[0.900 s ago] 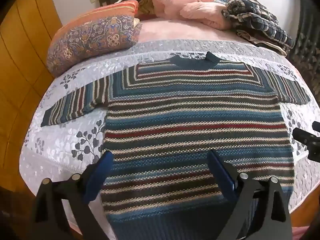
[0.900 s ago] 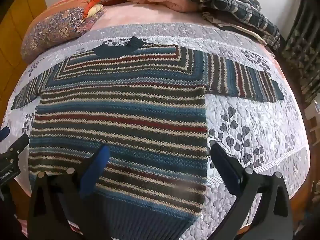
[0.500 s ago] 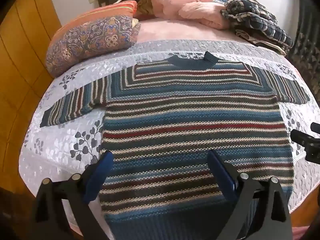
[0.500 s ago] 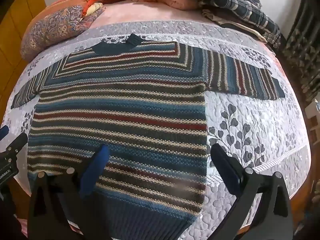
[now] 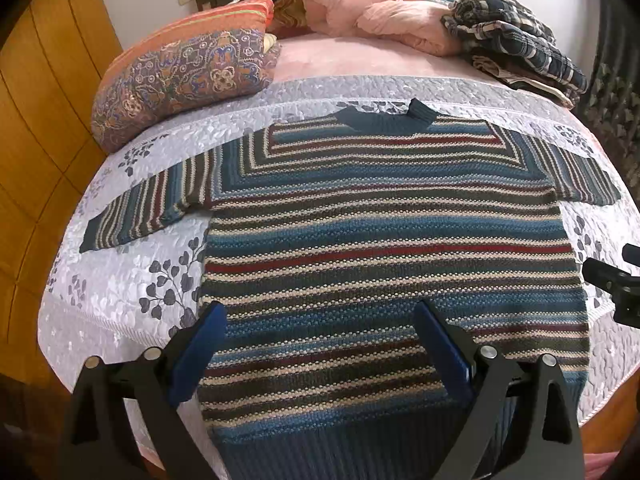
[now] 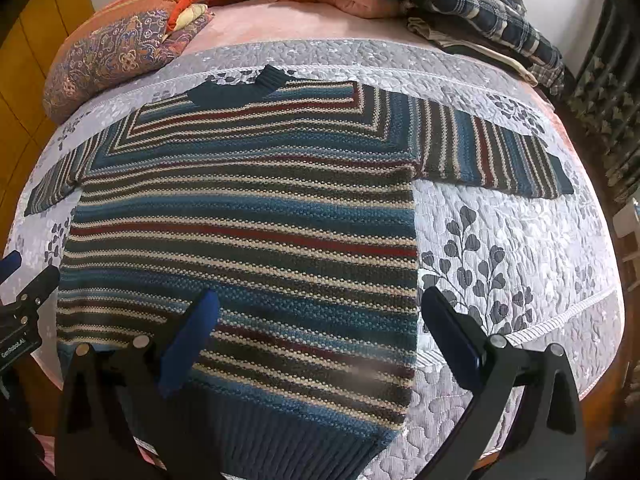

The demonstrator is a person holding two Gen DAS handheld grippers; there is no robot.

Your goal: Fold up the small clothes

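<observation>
- Striped sweater [image 5: 384, 248] spread flat, front up, on quilt [image 5: 120, 288], filling most of the bed's near half; collar [image 5: 384, 118] toward the pillows, ribbed hem [image 6: 256, 424] at the near edge.
- Both sleeves stretched out sideways: left sleeve [image 5: 156, 208] toward the bed's left edge, right sleeve [image 6: 492, 160] toward the right edge.
- Left gripper [image 5: 320, 344] hovering above the hem's left part, jaws spread wide, nothing between the blue pads.
- Right gripper [image 6: 320, 336] hovering above the hem's right corner, jaws likewise wide apart and empty; one pad over the knit, the other over bare quilt.
- Little changed from a moment before: sweater in the same place and shape, both views drawn only slightly nearer and lower.
- Likely meaning: no fold begun yet; garment laid out and ready, grippers lining up for a first grab at hem or sleeve.
- Patterned pillow [image 5: 180, 80], pink bedding [image 5: 380, 0] and plaid clothes [image 6: 472, 12] at the far edge, well clear of the sweater.
</observation>
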